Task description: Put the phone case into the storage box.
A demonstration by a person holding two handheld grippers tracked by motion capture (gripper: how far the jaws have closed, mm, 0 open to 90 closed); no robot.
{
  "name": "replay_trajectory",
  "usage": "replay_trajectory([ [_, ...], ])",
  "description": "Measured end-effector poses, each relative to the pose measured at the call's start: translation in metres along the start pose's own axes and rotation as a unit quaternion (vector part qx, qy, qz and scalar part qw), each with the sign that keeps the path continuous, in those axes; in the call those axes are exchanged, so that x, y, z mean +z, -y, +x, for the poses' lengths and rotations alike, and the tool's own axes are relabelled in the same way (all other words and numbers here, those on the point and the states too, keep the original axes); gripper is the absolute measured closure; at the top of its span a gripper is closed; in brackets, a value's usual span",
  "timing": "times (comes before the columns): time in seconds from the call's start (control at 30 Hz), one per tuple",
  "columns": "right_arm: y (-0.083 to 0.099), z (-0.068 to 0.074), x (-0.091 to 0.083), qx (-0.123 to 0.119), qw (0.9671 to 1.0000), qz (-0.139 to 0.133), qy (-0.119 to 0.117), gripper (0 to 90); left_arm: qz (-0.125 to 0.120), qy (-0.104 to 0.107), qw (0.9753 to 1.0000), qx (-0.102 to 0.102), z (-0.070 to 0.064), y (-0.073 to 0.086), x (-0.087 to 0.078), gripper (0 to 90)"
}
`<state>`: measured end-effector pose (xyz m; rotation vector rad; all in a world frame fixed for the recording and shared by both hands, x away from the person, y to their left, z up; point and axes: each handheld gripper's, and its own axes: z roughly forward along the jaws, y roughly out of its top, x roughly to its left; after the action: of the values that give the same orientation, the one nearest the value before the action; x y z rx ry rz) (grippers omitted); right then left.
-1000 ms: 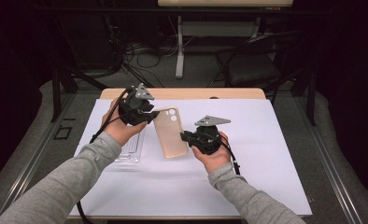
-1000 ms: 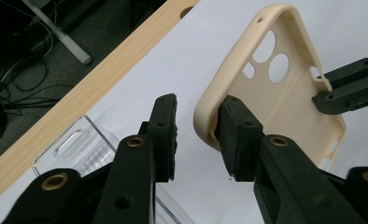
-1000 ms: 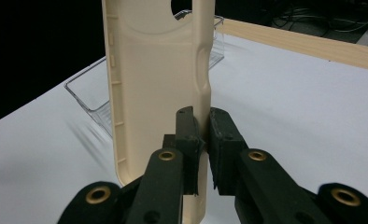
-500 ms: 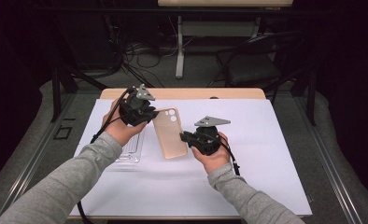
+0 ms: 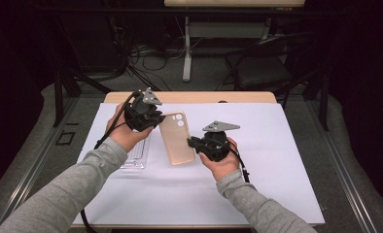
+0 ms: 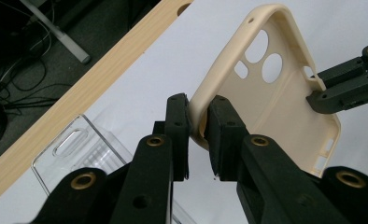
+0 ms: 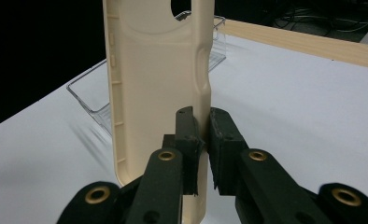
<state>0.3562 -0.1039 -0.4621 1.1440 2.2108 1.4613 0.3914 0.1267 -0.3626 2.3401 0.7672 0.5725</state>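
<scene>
A beige phone case is held above the white sheet between both grippers, its camera holes at the far end. My left gripper is shut on its far left corner; in the left gripper view the jaws pinch the case's rim, with the right gripper's jaws clamped on the opposite edge. My right gripper is shut on the case's right side edge; in the right gripper view the case stands upright between the pads.
A clear plastic case lies flat on the white sheet under the left hand, also seen as the clear case and the clear case. The wooden table edge runs along the back. Chairs and cables stand beyond.
</scene>
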Motion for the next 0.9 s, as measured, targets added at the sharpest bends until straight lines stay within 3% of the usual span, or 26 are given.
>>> replay_trajectory([
  [0.9,-0.0022,-0.001,-0.001,0.006,1.0,0.0,-0.006,80.5,-0.005,0.002,1.0,-0.003,0.0015,-0.0005,-0.0007,79.6],
])
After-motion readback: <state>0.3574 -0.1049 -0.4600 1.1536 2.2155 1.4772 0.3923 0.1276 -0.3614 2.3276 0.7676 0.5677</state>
